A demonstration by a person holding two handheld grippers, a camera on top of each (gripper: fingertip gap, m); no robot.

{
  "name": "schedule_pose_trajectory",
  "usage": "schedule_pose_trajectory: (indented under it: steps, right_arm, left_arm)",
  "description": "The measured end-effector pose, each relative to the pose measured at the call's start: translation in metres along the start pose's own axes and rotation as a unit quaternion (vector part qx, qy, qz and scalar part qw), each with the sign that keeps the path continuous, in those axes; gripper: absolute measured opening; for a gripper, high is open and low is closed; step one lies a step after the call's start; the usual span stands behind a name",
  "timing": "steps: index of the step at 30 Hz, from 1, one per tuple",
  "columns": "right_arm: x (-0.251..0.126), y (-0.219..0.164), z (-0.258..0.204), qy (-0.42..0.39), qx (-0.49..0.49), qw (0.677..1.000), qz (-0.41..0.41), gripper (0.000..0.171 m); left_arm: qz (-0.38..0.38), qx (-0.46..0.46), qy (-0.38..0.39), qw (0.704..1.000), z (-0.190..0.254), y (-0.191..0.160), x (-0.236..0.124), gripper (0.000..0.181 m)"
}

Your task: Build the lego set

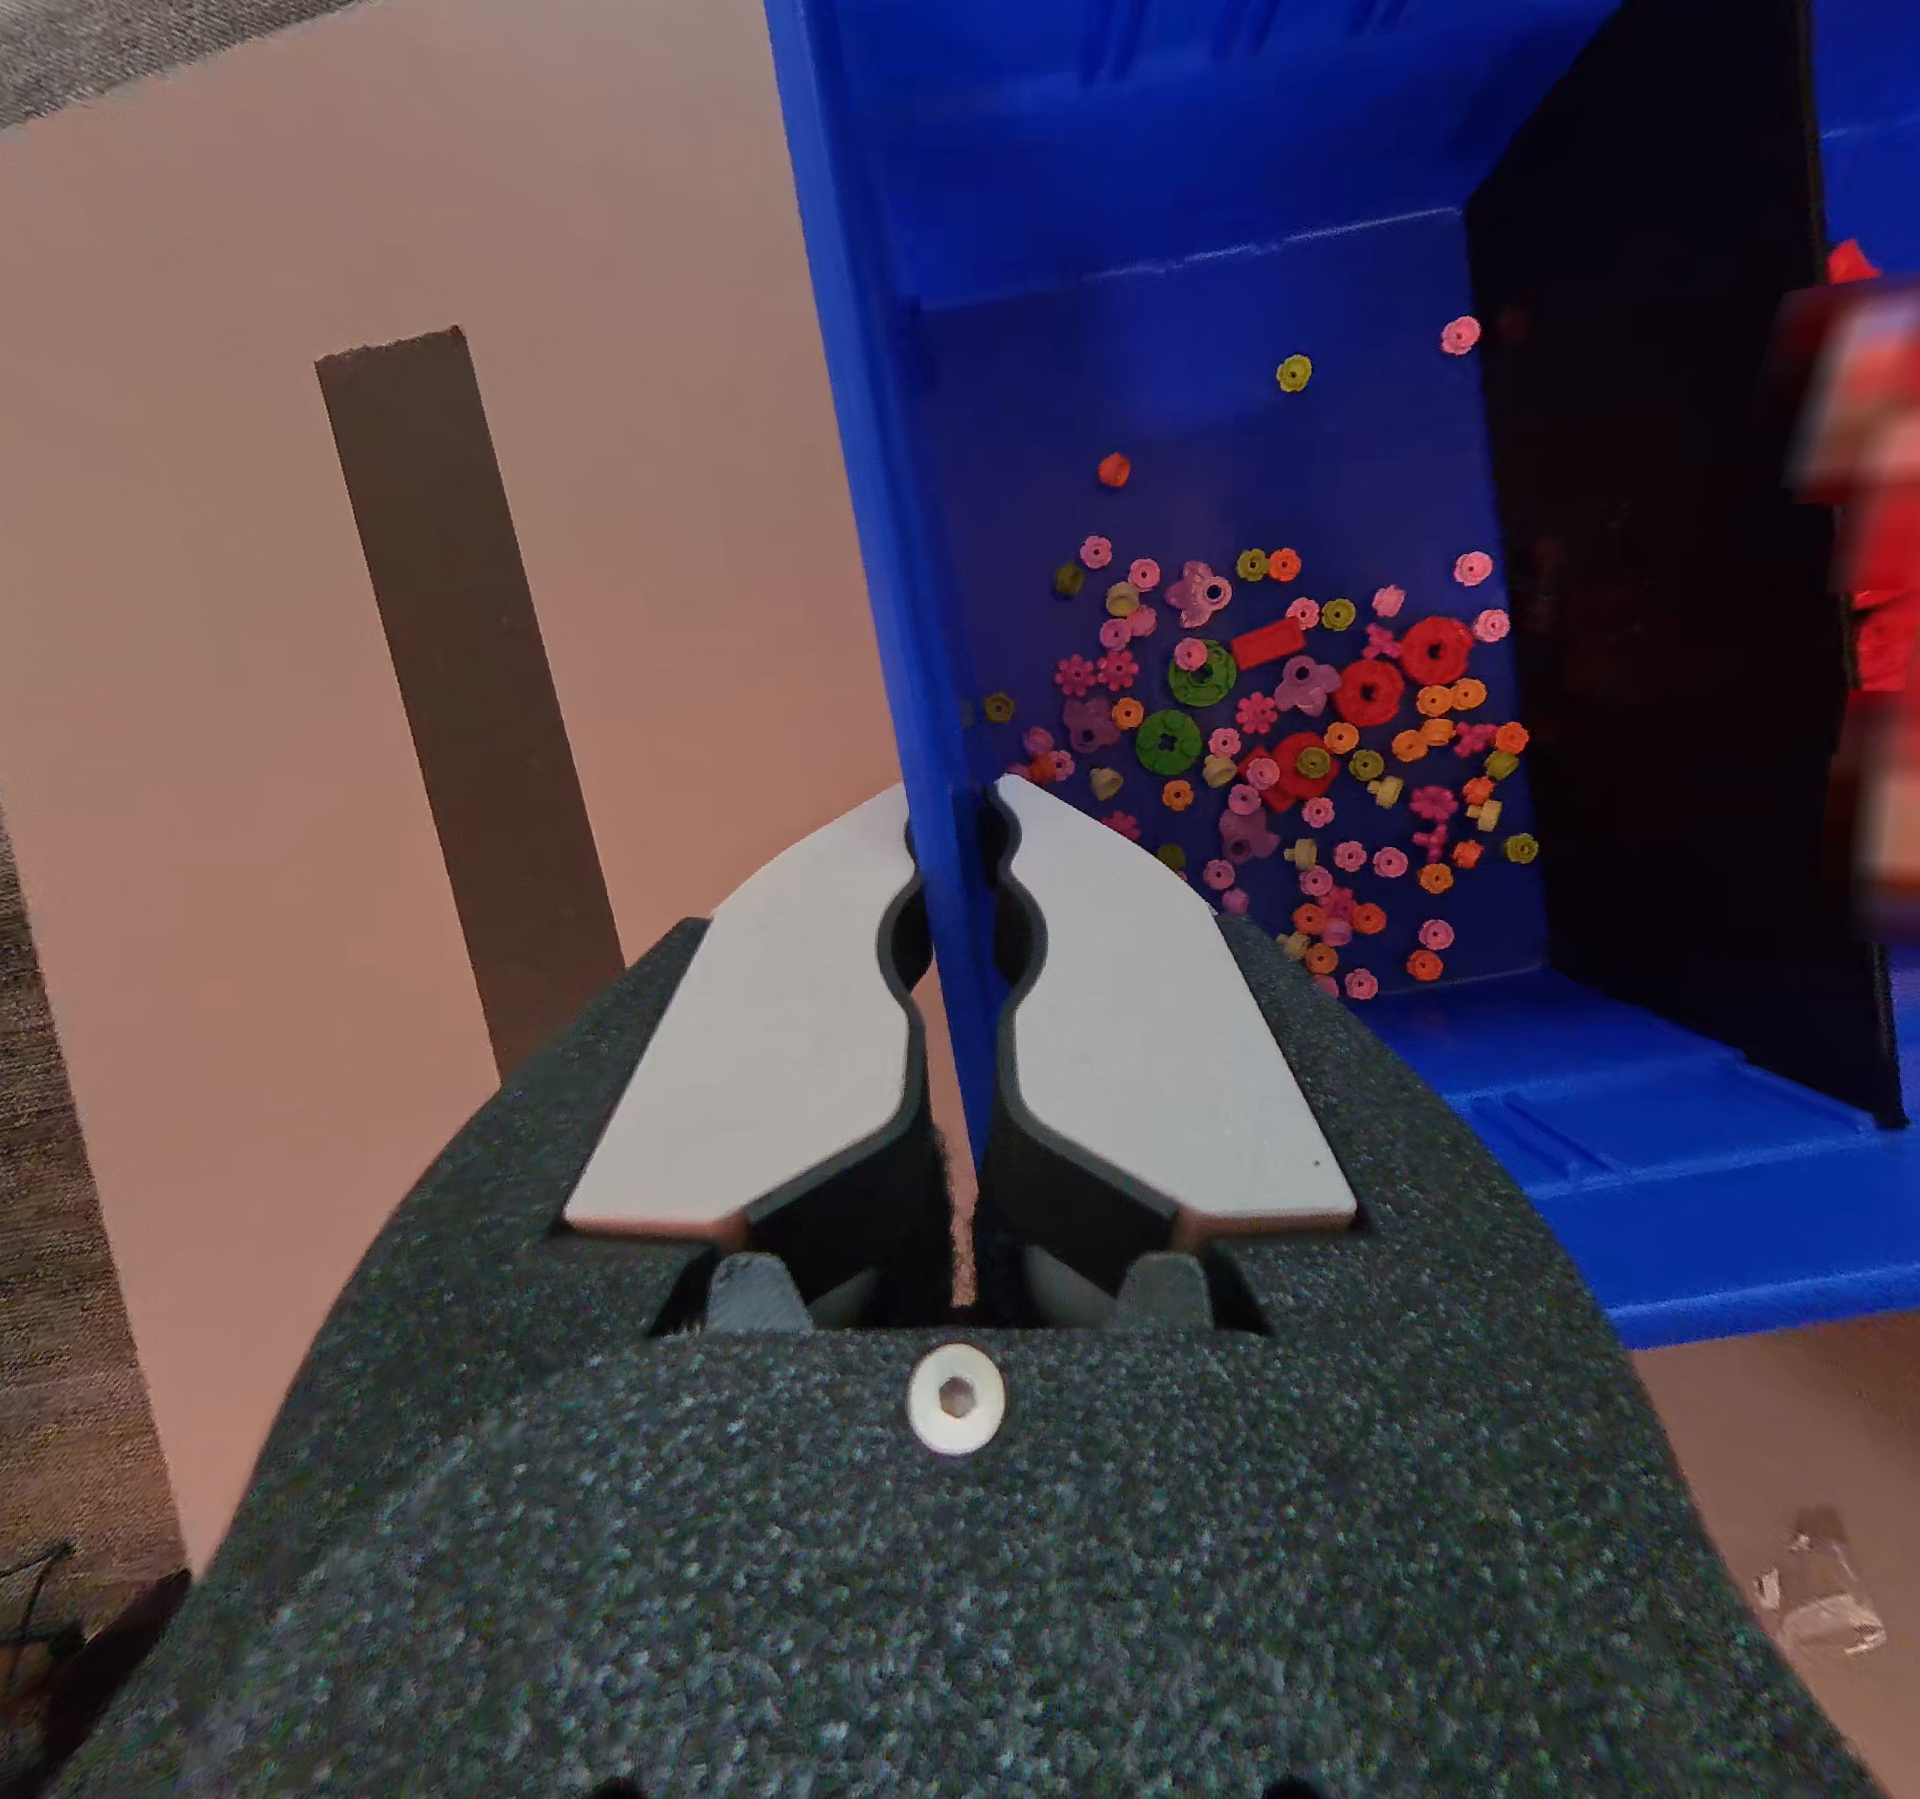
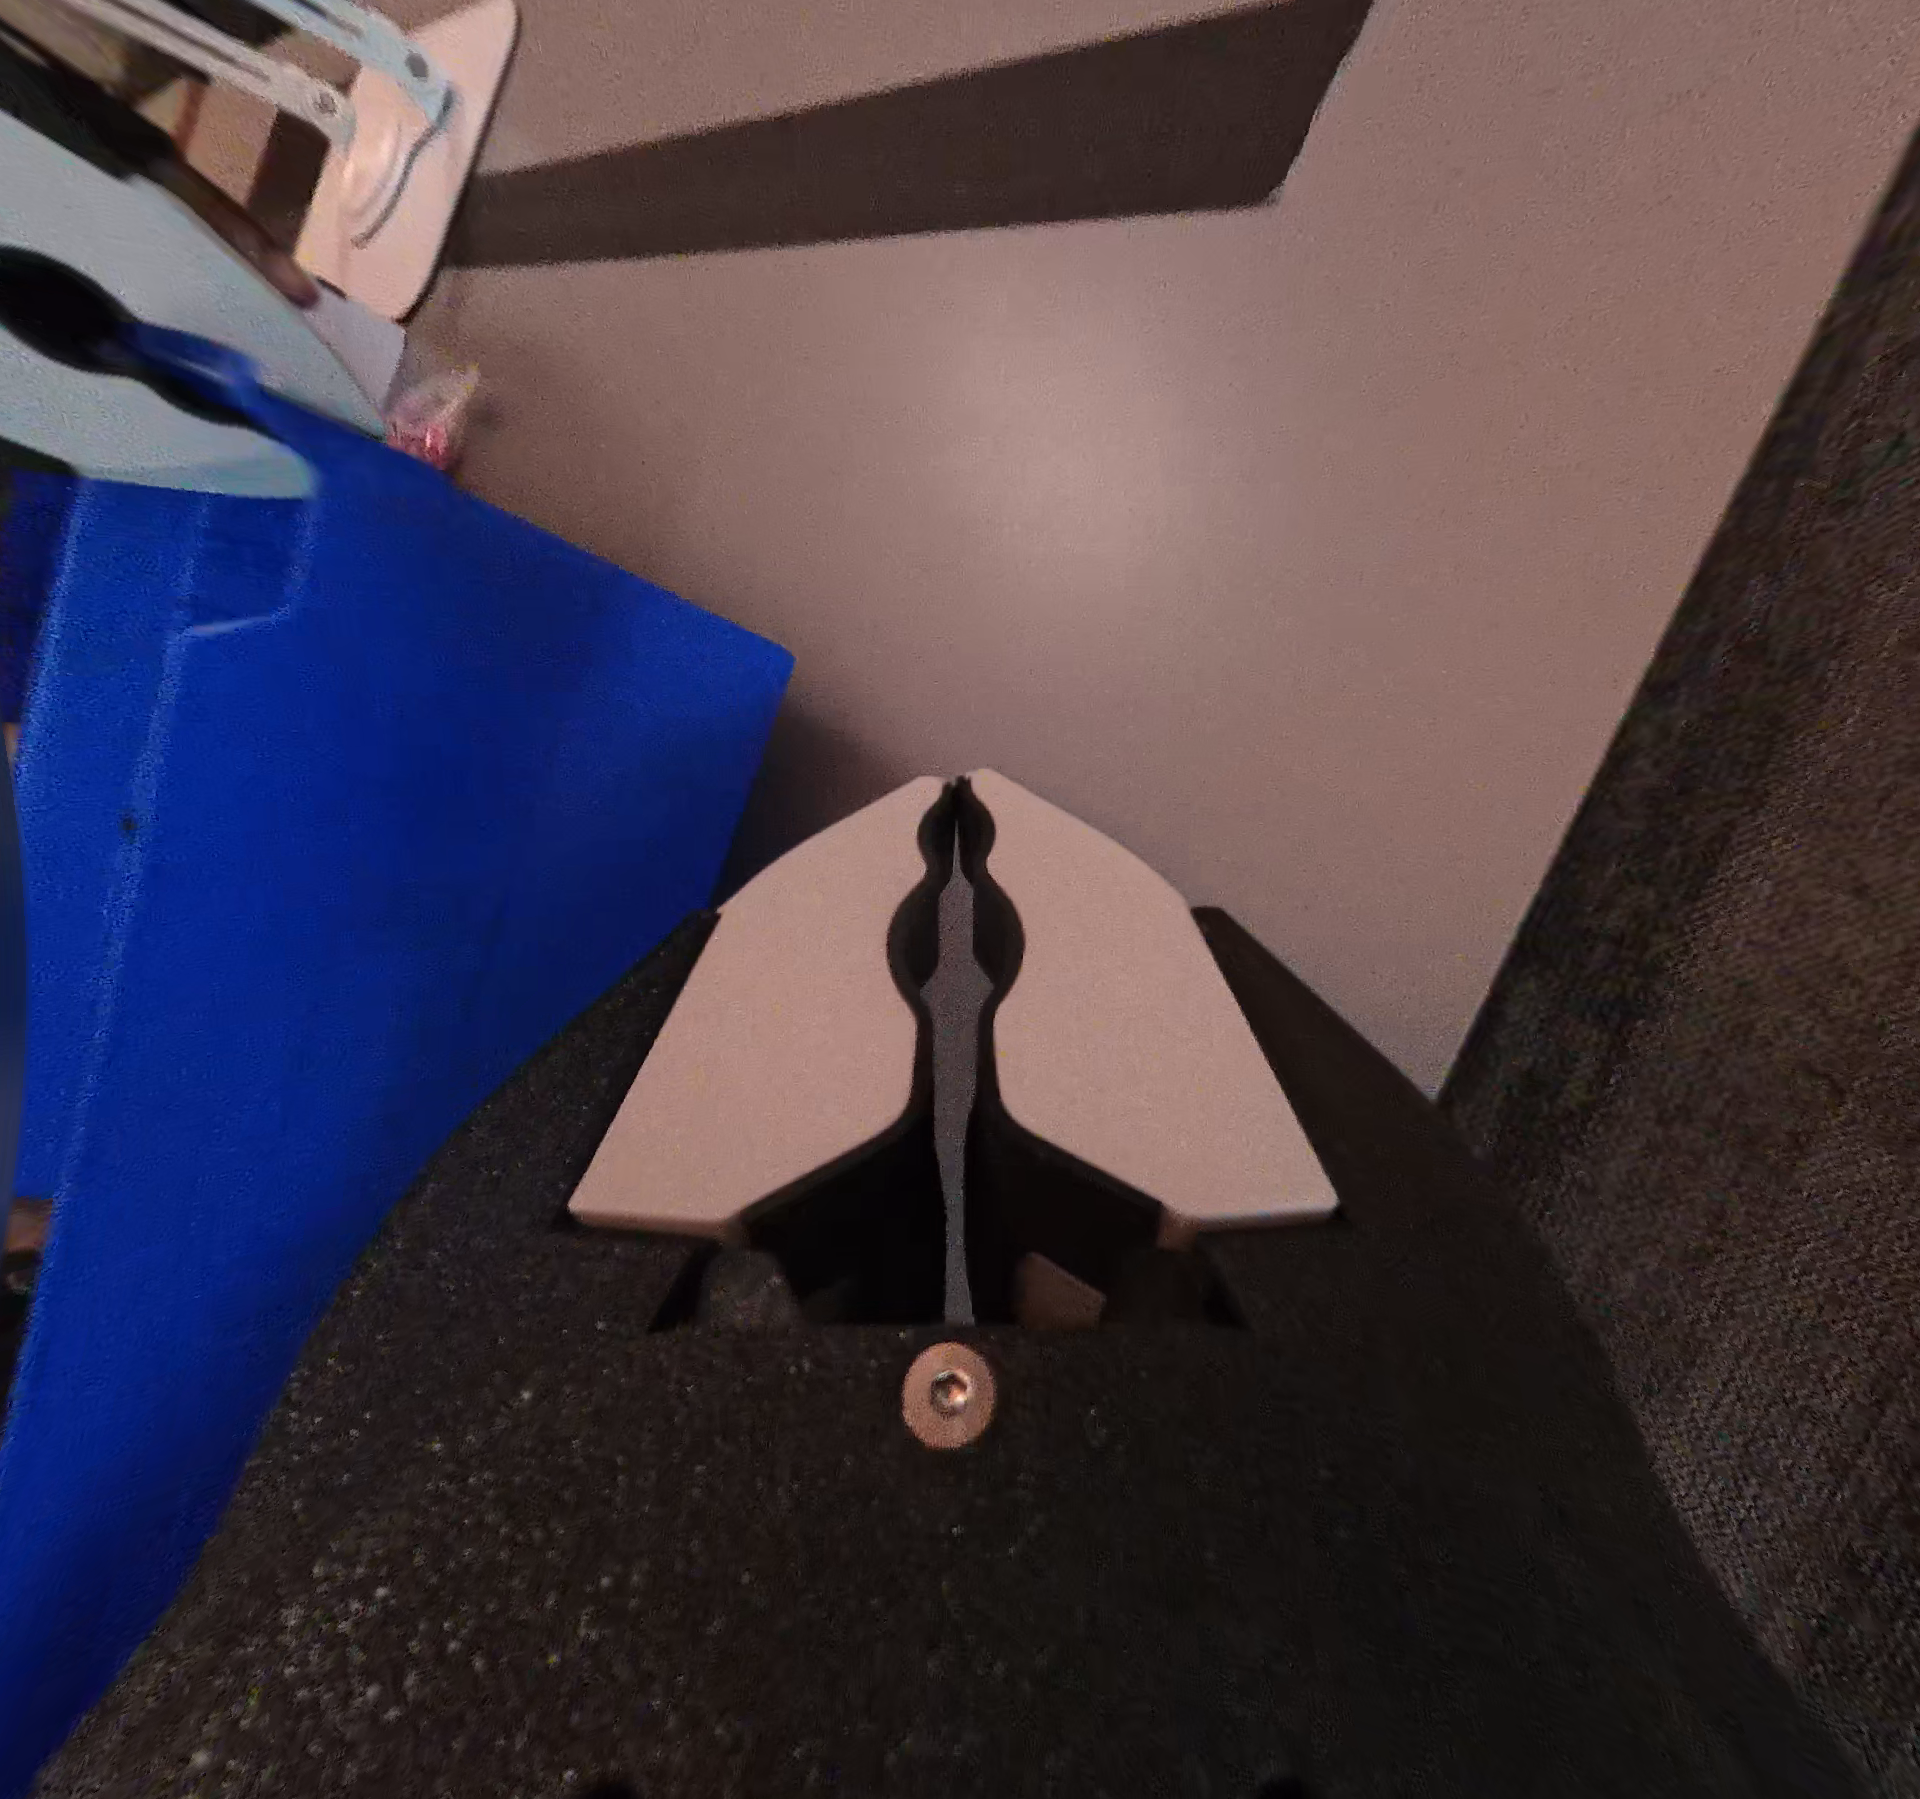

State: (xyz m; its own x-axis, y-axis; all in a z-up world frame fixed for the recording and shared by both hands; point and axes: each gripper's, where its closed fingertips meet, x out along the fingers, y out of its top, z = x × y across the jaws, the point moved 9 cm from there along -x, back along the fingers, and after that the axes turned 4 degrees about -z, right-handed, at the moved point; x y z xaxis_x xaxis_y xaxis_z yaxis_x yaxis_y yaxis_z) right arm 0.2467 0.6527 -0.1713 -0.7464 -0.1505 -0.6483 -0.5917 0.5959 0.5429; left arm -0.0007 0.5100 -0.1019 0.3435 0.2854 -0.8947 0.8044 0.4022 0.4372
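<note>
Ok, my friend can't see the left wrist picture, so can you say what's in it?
The left tongs are pinched on the side wall of a blue bin. Inside the bin lies a heap of tiny flower-shaped lego pieces in pink, orange, red, green and yellow. Beside the bin is a pale table with a dark strip on it.

Warm dim indoor light. Soft glare patch on table (image 2: 1049, 461). Wide-angle bending at edges. Blue bin (image 1: 1143, 139) sharp in left view, motion-blurred in right.
</note>
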Motion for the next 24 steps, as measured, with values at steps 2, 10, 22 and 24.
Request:
schedule_pose_trajectory:
  steps: [2,10,22,24]
  right_arm:
    - [-0.022,-0.002,-0.010,-0.020,-0.008,0.999,0.048,0.000]
    - [-0.089,-0.031,-0.097,-0.049,-0.151,0.968,0.194,0.029]
    - [-0.095,-0.083,-0.237,-0.187,-0.264,0.917,0.234,0.147]
    - [-0.090,-0.088,-0.266,-0.184,-0.275,0.906,0.262,0.147]
  left_arm:
    - [0.001,-0.005,-0.006,1.000,-0.002,-0.002,0.005,0.006]
    - [0.114,-0.008,0.034,0.993,-0.008,0.005,-0.007,0.043]
    - [0.198,-0.019,0.108,0.974,0.076,-0.038,-0.172,0.145]
    - [0.211,-0.011,0.151,0.966,0.109,-0.055,-0.207,0.146]
